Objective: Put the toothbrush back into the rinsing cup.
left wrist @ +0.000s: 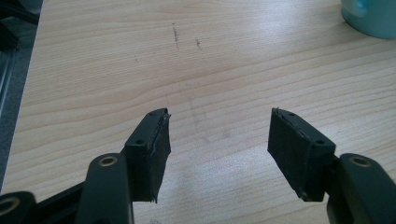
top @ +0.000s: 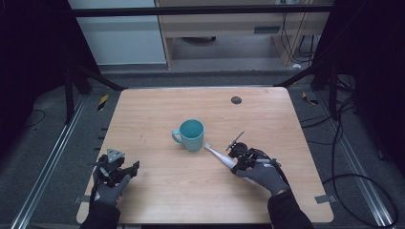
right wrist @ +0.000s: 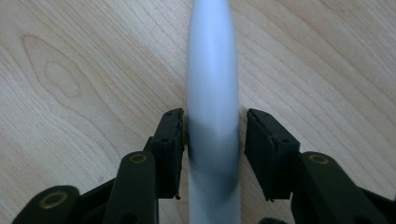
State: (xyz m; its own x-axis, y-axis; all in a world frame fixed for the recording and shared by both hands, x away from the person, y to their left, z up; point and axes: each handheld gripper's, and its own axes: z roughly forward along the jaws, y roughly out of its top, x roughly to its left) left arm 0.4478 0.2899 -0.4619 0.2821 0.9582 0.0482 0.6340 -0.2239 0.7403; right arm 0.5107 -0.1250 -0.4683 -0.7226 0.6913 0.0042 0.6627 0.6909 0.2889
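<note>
wood table [top: 162,191] | toothbrush [right wrist: 213,93] tip cut off | mug [left wrist: 371,18] partly cropped

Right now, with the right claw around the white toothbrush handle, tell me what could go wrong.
1. The right claw straddles the smooth, rounded white electric toothbrush handle, but small gaps show beside both pads; lifting now could let it slip or roll.
2. The toothbrush's head end lies close to the teal ceramic mug; swinging it up carelessly might knock the mug.
</note>
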